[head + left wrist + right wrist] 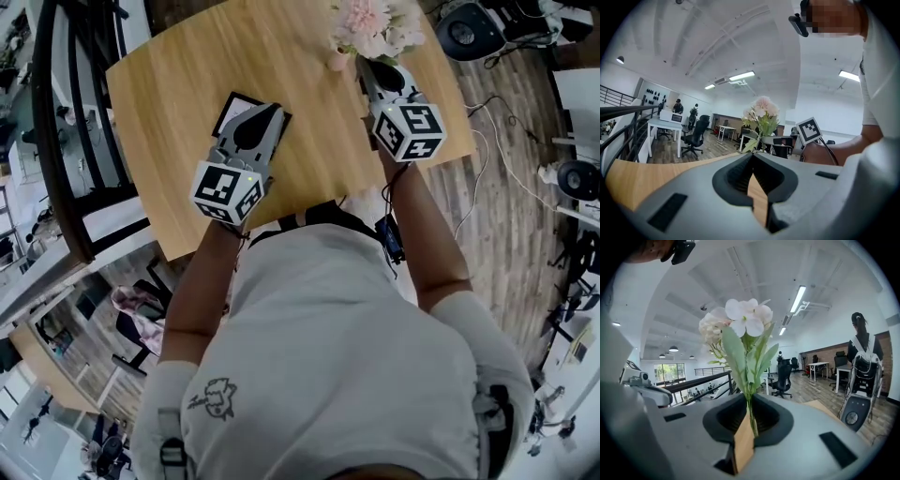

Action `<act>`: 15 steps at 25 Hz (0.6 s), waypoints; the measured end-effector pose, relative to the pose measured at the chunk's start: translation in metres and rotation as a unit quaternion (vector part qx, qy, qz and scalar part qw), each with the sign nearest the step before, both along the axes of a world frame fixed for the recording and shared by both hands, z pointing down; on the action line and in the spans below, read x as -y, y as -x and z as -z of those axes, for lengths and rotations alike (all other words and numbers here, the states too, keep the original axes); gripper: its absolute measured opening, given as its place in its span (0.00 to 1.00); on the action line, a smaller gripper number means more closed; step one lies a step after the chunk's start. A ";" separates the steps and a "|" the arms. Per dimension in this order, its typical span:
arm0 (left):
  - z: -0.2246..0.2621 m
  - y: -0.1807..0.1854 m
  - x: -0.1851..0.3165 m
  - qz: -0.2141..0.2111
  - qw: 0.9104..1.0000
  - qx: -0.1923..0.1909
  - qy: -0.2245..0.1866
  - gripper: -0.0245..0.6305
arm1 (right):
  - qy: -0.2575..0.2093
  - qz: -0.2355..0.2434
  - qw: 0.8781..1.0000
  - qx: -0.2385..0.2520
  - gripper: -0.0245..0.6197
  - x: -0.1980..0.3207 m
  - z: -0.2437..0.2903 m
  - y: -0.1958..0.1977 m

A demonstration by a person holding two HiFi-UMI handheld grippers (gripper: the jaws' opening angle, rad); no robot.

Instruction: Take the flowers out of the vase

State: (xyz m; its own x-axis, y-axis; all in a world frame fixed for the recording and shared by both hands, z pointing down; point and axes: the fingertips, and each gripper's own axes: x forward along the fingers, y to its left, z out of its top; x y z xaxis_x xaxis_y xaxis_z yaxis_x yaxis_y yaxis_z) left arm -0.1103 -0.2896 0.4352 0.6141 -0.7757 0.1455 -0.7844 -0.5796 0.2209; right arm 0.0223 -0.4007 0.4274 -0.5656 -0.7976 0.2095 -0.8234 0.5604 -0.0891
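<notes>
A bunch of pale pink and white flowers [370, 28] with green leaves is up in the air over the far right part of the wooden table [178, 84]. My right gripper [362, 62] is shut on their thin green stems [751, 416], and the blooms [740, 322] rise straight ahead of its jaws. My left gripper [277, 111] hovers over the table's middle, above a flat black square thing [232, 103]. Its jaws [752, 159] meet at the tips with nothing between them. From the left gripper view the flowers [761, 117] and the right gripper's marker cube [808, 130] show ahead. No vase is in view.
The table's near edge [281, 211] lies just in front of my body. A dark railing [56, 141] runs along the left. Cables and black gear [469, 33] lie on the wood floor at the right. A person [860, 350] stands far off by some desks.
</notes>
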 end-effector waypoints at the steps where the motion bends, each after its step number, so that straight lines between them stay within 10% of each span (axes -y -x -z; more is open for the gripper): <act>1: 0.005 0.002 -0.006 -0.005 1.000 -0.004 -0.008 0.04 | -0.005 -0.002 1.000 -0.002 0.10 -0.010 0.004 0.001; 15: 0.028 0.007 -0.086 -0.042 0.999 -0.007 -0.035 0.04 | -0.010 -0.011 1.000 0.016 0.10 -0.154 0.021 0.008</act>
State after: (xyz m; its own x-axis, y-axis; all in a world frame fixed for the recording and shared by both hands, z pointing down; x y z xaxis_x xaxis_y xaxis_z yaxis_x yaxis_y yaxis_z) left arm -0.1176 -0.2033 0.4076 0.6784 -0.7298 0.0845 -0.7301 -0.6569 0.1882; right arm 0.0148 -0.2467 0.4059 -0.5548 -0.8132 0.1757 -0.8319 0.5448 -0.1054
